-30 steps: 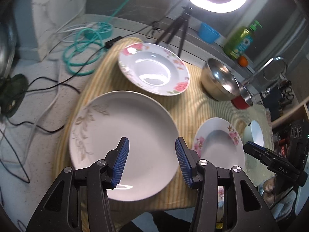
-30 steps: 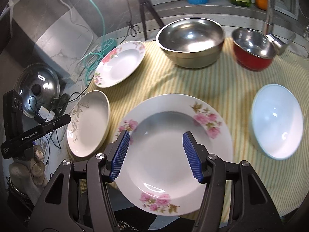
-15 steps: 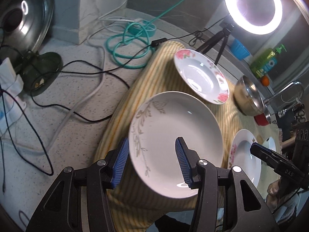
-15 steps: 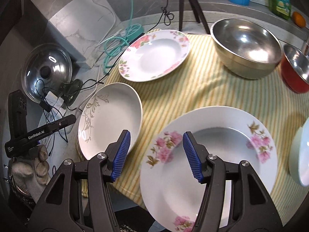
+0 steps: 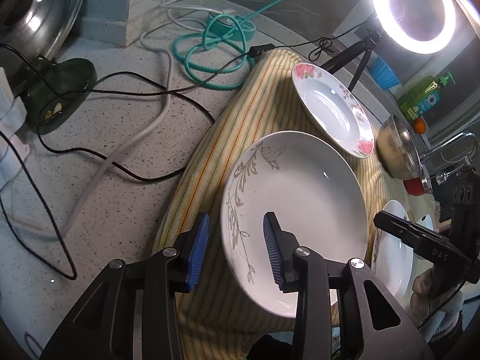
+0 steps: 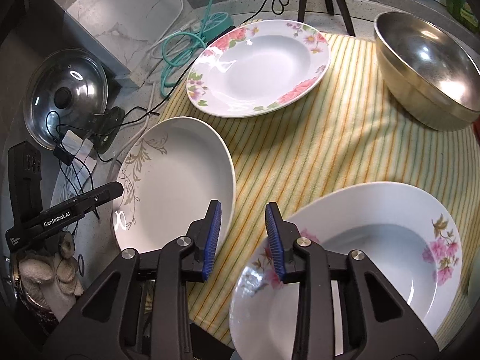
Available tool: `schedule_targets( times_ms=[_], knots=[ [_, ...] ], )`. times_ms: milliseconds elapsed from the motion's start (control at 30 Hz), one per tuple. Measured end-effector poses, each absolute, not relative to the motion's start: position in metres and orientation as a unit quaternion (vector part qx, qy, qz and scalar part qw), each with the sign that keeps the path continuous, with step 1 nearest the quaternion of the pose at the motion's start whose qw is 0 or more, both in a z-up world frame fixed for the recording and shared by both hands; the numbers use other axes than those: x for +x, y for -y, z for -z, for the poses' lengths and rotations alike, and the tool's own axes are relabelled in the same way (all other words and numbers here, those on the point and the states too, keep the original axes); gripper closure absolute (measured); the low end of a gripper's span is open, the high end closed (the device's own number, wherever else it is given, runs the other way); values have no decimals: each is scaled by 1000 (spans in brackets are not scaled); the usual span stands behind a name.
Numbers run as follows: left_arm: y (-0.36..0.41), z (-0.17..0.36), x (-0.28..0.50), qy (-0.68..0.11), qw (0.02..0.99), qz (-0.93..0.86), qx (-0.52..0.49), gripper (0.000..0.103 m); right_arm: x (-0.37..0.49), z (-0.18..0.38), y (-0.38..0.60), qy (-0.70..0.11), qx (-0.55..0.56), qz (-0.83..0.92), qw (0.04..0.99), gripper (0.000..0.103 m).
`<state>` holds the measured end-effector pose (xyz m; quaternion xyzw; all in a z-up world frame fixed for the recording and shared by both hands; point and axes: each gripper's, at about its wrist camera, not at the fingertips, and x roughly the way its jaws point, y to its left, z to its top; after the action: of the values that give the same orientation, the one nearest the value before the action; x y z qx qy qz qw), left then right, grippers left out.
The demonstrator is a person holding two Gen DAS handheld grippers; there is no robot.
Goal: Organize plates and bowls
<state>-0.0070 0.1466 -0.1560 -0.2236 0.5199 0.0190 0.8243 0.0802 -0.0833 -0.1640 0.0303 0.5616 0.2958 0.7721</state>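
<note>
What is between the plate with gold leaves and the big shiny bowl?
Only bare striped cloth lies between the gold-leaf plate and the steel bowl; the right wrist view shows it.

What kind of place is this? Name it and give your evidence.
Most likely a home kitchen counter set up for filming: a faucet beside a dish soap bottle, a speckled stone worktop with a pot lid, and a ring light on a tripod.

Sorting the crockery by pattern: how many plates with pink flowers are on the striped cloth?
2. One floral plate lies at the cloth's far side, beside the steel bowl. The other is at the near edge, right of the plain leaf-patterned plate. More could lie outside the frame.
</note>
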Motion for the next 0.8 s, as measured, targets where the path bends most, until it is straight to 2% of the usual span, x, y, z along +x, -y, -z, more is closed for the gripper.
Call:
schedule_targets(
  times_ms=[200, 433, 800],
  knots=[
    [-146, 162, -4, -526, 819, -13, -227, 76, 87, 170, 66, -569, 13, -307, 763, 82],
    [-143, 164, -3, -529, 817, -10, -229, 77, 90, 181, 60, -583, 12, -312, 750, 92],
    [-142, 162, -3, -530, 816, -15, -232, 77, 88, 179, 58, -587, 18, -306, 749, 92]
  ],
)
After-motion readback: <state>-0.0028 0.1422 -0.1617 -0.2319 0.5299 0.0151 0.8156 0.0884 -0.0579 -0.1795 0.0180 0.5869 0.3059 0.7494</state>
